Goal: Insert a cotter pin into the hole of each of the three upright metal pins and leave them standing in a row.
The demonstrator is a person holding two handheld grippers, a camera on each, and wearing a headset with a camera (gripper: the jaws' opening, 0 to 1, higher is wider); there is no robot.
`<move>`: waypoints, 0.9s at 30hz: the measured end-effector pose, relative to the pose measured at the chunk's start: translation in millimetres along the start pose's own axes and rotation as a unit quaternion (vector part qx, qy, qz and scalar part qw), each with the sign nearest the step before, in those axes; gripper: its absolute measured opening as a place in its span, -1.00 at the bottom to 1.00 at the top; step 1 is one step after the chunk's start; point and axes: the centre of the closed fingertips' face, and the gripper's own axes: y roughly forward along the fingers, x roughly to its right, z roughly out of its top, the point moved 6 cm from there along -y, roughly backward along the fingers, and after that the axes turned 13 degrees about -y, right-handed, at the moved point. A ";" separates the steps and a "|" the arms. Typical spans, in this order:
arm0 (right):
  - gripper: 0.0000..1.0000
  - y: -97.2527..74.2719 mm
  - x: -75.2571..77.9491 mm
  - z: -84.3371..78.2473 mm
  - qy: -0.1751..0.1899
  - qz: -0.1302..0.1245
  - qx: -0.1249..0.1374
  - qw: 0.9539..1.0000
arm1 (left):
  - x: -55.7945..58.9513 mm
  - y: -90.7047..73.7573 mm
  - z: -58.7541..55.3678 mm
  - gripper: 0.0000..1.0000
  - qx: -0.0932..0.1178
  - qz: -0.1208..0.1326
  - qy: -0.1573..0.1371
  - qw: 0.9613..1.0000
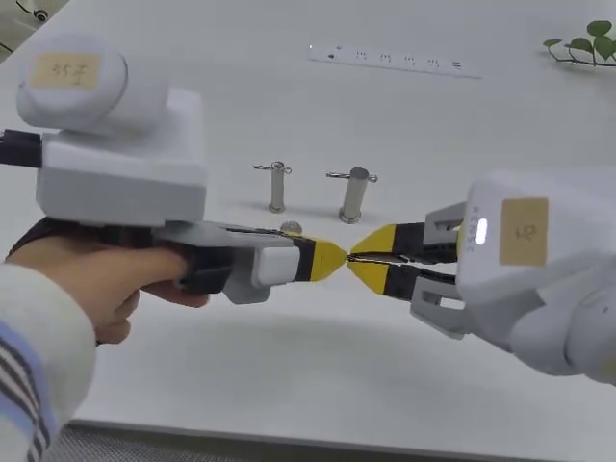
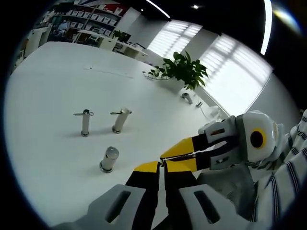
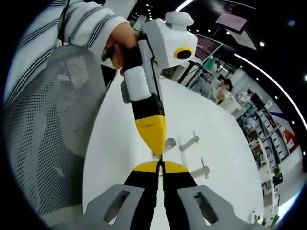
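**Grip state.** The left hand-held gripper [image 1: 330,258] and right hand-held gripper [image 1: 360,258] meet tip to tip above the near part of the desk [image 1: 241,87]. Both sets of jaws are pressed together with no visible gap. In the right gripper view a dark sliver [image 3: 160,158] bridges the two sets of tips. It is probably the third cotter pin, but it is too small to confirm. Which side carries it cannot be told.

**Work.** The bare pin [image 2: 109,159] stands upright just beyond the left hand-held gripper, and no cotter pin shows in it. Farther off, the left pin [image 1: 277,188] and right pin [image 1: 354,195] stand upright, each with a cotter pin [image 1: 339,175] through its head. The bare pin stands nearer than the other two.

**Hazards.**
- If one side lets go before the other has a firm hold, the wire is likely to drop to the desk.
- The bare pin is close behind the left tips, so a sideways swing there could knock it over.
- Pushing the wire in off-axis, with the pin unsupported, could tip the pin.

**Markings.** The left label [image 1: 65,69] and right label [image 1: 525,231] are tan with handwriting that is not legible. The small print [image 3: 148,125] on the left yellow tip is also unreadable.
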 end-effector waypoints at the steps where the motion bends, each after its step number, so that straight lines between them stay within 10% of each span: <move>1: -0.96 -0.1 0.0 -0.1 0.000 0.001 0.001 1.000 | 0.2 -0.1 -0.2 -0.98 0.000 0.000 0.005 1.000; 10: -0.94 -1.0 -0.3 -0.1 -0.023 0.004 0.010 1.000 | -0.8 -1.8 -0.6 -1.00 -0.003 -0.001 0.033 0.999; 18: -0.85 -8.1 4.2 -5.9 0.063 0.019 0.043 0.997 | -7.5 -8.3 -3.5 -1.00 -0.017 -0.002 0.079 0.997; 24: -0.77 -10.4 -0.3 -12.4 0.162 0.085 0.071 0.981 | -9.8 -15.7 -2.1 -1.00 -0.021 -0.011 0.160 0.987; 27: -0.74 -10.4 -2.4 -11.9 0.179 0.108 0.081 0.975 | -7.9 -20.2 1.1 -1.00 -0.017 -0.008 0.242 0.970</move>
